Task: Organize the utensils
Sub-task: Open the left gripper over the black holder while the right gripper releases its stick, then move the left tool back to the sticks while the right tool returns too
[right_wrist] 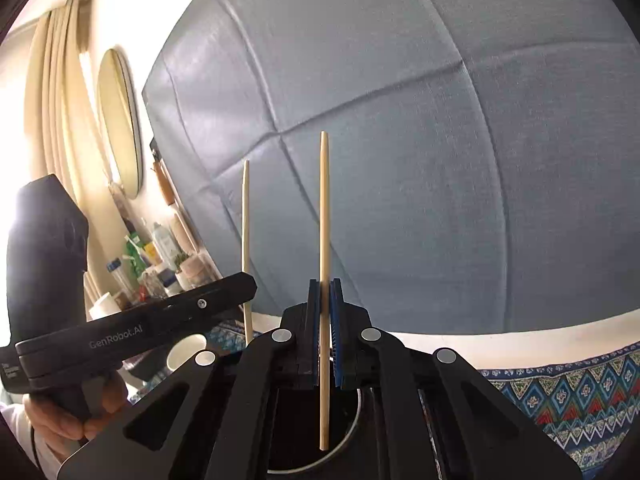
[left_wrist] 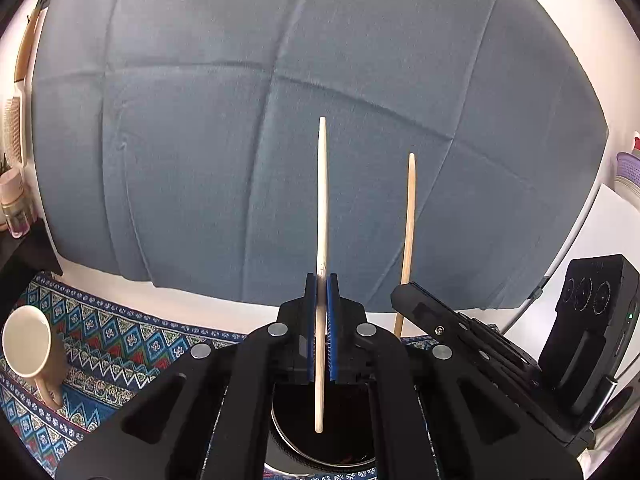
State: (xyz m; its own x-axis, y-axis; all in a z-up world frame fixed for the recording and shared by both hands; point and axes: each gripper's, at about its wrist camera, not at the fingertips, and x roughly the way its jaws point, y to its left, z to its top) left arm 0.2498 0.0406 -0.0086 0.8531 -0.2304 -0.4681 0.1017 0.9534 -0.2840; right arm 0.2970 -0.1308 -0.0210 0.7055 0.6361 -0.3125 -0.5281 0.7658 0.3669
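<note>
Both grippers are up in the air, each clamping one chopstick, with a blue cloth behind them. The left gripper (left_wrist: 321, 280) has its fingers pinched tight on a chopstick (left_wrist: 322, 200) standing upright over a dark round container (left_wrist: 288, 436). The right gripper (right_wrist: 324, 284) does the same with its own chopstick (right_wrist: 324, 208), just beside the other. A mug (left_wrist: 28, 344) lies tipped on the patterned mat (left_wrist: 120, 344).
</note>
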